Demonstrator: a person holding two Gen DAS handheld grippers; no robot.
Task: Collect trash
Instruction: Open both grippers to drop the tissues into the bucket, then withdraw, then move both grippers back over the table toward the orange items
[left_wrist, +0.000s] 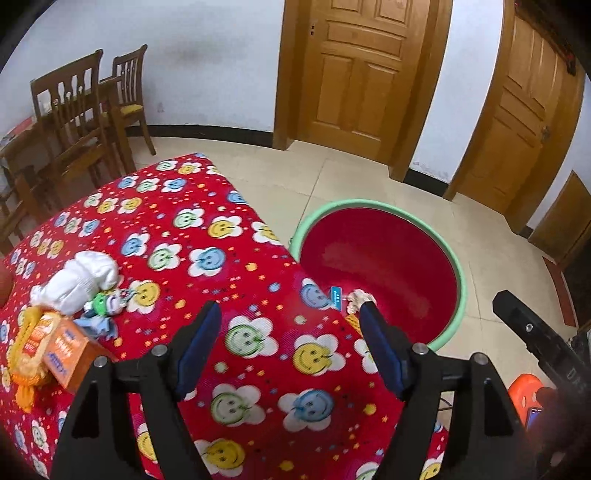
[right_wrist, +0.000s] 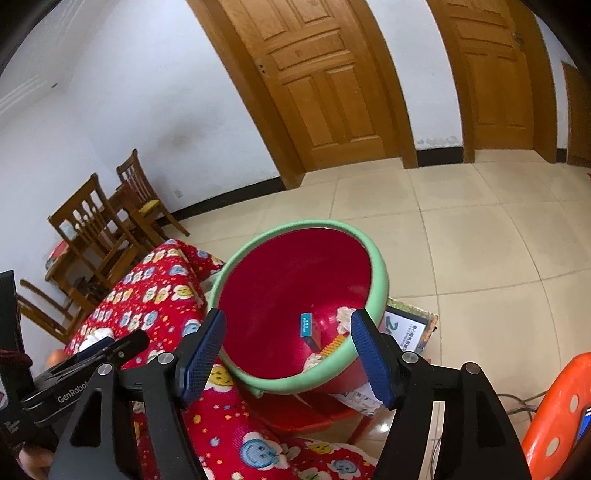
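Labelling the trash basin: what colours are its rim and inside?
The basin has a mint-green rim and red inside, clearest in the right wrist view.

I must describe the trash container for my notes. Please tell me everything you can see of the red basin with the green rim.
The basin is round, wide and shallow, and looks like plastic: glossy red inside, with a thick pale green rim. It sits tilted beside the flowered table, apparently on a red stool. Inside, near its lower edge, lie a small blue box, crumpled white paper and something yellow. Neither gripper touches it.
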